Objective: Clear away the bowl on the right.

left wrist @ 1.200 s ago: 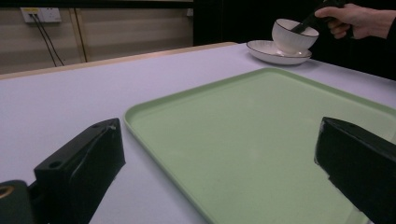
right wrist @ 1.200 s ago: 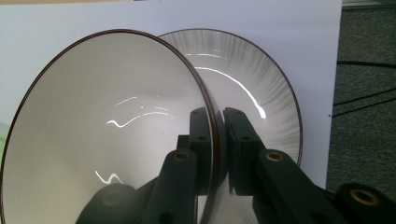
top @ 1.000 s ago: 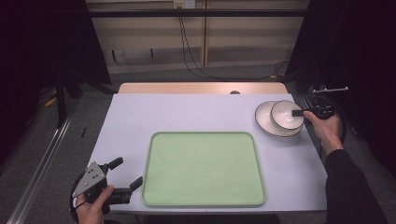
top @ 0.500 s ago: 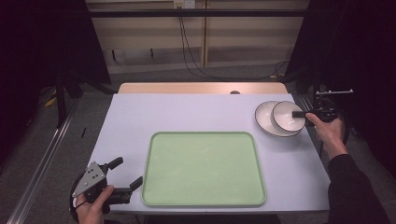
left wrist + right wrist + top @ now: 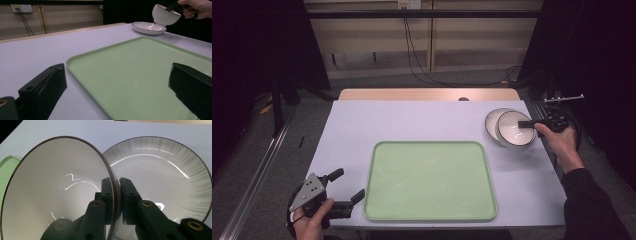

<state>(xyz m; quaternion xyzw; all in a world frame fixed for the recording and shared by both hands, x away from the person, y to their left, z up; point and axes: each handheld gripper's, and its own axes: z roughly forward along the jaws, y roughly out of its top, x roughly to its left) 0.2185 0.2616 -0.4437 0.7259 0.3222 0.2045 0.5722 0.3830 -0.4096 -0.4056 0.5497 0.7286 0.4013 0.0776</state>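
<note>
The bowl (image 5: pixel 57 192) is white with a thin dark rim, and the right claw (image 5: pixel 116 197) holds it. One black jaw sits inside the bowl and the other sits outside, and they squeeze the bowl's wall tight between them. In the left gripper view the bowl (image 5: pixel 165 14) hangs tilted in the air, just above the plate (image 5: pixel 149 27). From the high view the bowl (image 5: pixel 515 128) covers part of the plate (image 5: pixel 493 122), near the far right corner of the counter (image 5: pixel 412 120).

There is one bowl and one plate. The plate (image 5: pixel 160 172) is white too, with fine grey lines running out to its dark rim. It lies flat on the counter. The bowl and the jaws hide its near side in the right gripper view.

There is one green tray (image 5: pixel 429 180) in the middle of the counter, near the front edge. It has nothing on it.

The left claw (image 5: pixel 346 187) rests at the front left corner of the counter, just beside the tray. Its two jaws stand wide apart and hold nothing. In the left gripper view the tray (image 5: pixel 140 75) lies between them, and its near end is cut off at the bottom.

There are two claws and two hands. The right hand (image 5: pixel 562 145) comes in from the right side in a dark sleeve. The left hand (image 5: pixel 312 222) is partly cut off at the bottom edge.
</note>
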